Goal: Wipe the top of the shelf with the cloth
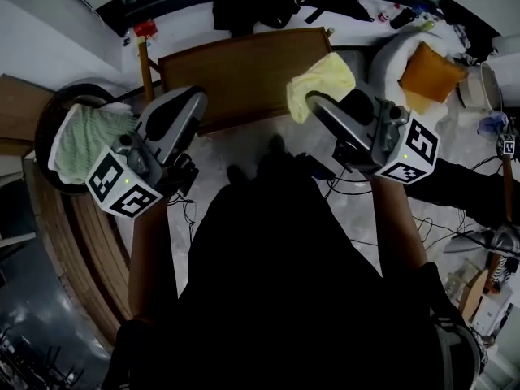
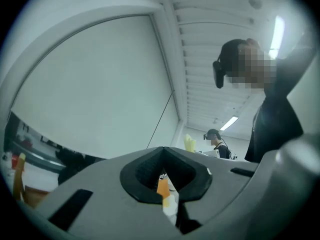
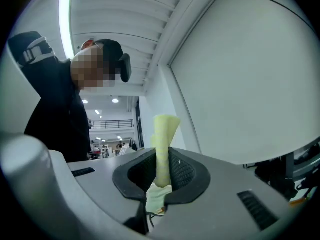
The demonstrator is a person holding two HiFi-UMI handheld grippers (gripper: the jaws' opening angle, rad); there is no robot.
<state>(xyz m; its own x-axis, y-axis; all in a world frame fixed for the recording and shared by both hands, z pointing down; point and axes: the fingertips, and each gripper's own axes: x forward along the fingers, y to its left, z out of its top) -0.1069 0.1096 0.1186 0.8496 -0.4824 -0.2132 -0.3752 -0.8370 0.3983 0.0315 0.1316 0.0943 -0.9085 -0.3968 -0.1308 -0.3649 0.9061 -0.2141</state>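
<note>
I find the right tool (image 3: 159,178) clamped on a fold of the cloth (image 3: 163,134) bunched past its tip, judged soft, light, limp; left tool (image 2: 165,184) closed, empty.

- The shelf top (image 1: 236,75) lies bare from its middle toward 9 o'clock, open to a pass.
- The cloth (image 1: 325,80), clamped in the right gripper (image 1: 315,101), covers its 3 o'clock end.
- A red-capped post (image 1: 145,59) stands just beside the 9 o'clock end; dark clutter (image 1: 252,6) lines 12 o'clock.
</note>
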